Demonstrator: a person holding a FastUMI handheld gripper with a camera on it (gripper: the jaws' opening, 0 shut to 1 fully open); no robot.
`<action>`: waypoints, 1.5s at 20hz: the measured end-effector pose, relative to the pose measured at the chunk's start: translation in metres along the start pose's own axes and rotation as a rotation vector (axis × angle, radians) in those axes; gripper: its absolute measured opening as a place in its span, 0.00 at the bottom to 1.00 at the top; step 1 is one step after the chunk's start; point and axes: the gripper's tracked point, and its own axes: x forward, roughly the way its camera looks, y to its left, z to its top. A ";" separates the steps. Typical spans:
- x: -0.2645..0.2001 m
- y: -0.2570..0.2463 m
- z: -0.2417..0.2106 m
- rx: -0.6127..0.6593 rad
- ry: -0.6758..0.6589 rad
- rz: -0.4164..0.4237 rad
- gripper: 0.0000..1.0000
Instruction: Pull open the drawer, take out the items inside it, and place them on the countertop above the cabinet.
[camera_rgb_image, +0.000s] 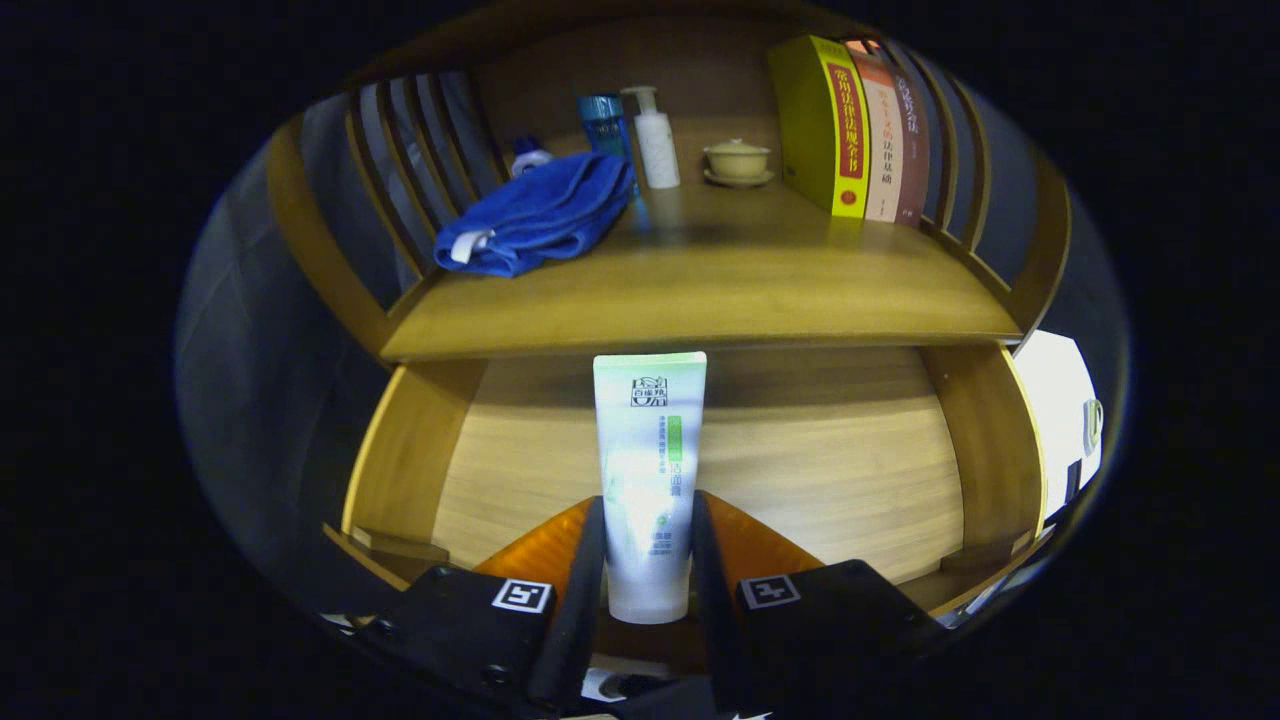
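Front and middle of countertop (700, 300) open for passage, with blue towel (535, 215) on its left, bottles (655, 135) and lidded cup (737, 160) at back, books (850, 125) at right, tube (648, 470) pinched between gripper (648, 545) fingers.

The gripper camera rides behind the fingers (588, 560), facing forward and slightly down into the open drawer (800, 450), close; countertop (700, 290) at 12 o'clock

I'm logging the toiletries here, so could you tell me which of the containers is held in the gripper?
The white-and-green tube: both fingers of the gripper press on it over the open drawer. The white pump bottle and blue bottle stand on the countertop.
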 end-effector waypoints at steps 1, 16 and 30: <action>-0.007 0.003 0.008 -0.003 -0.024 0.005 0.55; 0.005 -0.020 0.153 0.025 -0.222 -0.040 0.54; 0.081 -0.040 0.160 0.088 -0.114 -0.059 0.55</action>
